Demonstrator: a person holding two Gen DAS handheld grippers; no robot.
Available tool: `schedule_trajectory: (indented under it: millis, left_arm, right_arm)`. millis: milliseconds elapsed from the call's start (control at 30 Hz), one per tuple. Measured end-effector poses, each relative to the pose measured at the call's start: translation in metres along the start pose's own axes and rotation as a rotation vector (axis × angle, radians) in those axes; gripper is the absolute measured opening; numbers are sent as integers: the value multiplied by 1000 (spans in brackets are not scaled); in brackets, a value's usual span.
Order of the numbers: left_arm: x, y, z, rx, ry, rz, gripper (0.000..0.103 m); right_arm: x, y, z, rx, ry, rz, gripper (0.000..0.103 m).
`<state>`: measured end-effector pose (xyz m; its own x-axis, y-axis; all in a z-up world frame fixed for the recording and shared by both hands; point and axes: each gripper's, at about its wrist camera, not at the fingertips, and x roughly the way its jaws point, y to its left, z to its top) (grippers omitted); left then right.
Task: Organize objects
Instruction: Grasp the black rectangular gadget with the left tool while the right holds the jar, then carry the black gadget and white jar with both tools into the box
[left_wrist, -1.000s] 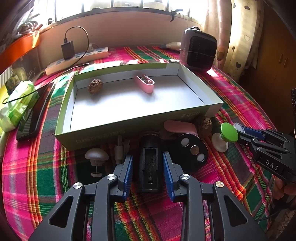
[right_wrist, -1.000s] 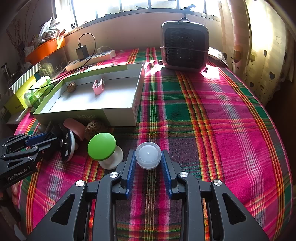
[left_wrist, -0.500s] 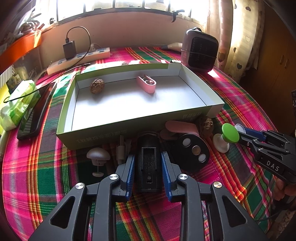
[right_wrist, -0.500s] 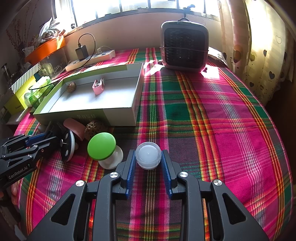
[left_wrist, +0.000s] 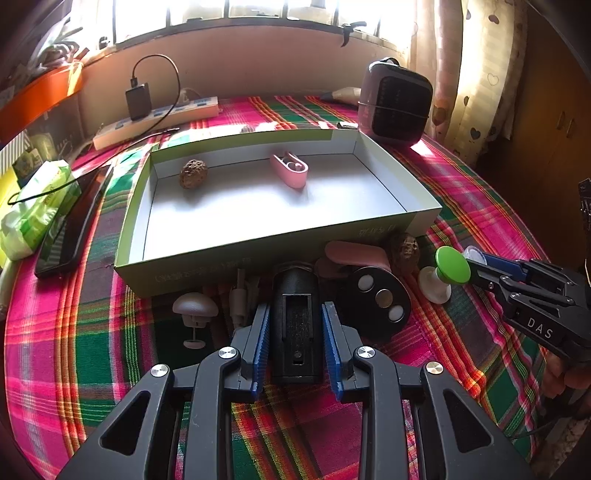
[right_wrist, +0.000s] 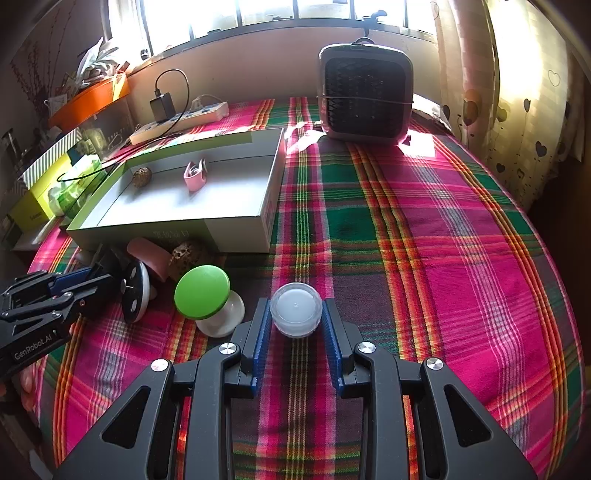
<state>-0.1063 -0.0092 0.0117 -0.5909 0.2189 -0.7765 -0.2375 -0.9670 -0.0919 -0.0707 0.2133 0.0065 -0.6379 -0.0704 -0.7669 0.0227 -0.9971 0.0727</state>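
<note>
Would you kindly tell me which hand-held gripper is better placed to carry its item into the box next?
Left, probably: the left hand-held gripper grips the black device right against the box. The right hand-held gripper, clamping the white cap, sits farther away.

We find a lived-in home room, not a workplace. The table carries a bright plaid cloth (right_wrist: 424, 229), and heart-patterned curtains (right_wrist: 517, 110) hang beside a sunlit window (right_wrist: 295, 11). On the table we note a small fan heater (right_wrist: 365, 92), a power strip (left_wrist: 155, 120) with a charger plugged in, a pack of wet wipes (left_wrist: 35, 210) and a phone (left_wrist: 70, 221). Cluttered boxes line the sill ledge (right_wrist: 88, 98).
</note>
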Motion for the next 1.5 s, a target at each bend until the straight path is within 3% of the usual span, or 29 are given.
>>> schedule_trajectory:
  millis: [533, 867, 1500]
  left_arm:
    - [-19, -3, 12, -5, -35, -23, 25]
    - [-24, -4, 31, 6, -69, -14, 25]
    - [4, 21, 77, -30, -72, 16, 25]
  right_arm:
    - [-19, 3, 17, -22, -46, 7, 29]
    - [-24, 20, 41, -50, -71, 56, 29]
    - [19, 43, 104, -82, -23, 111, 29]
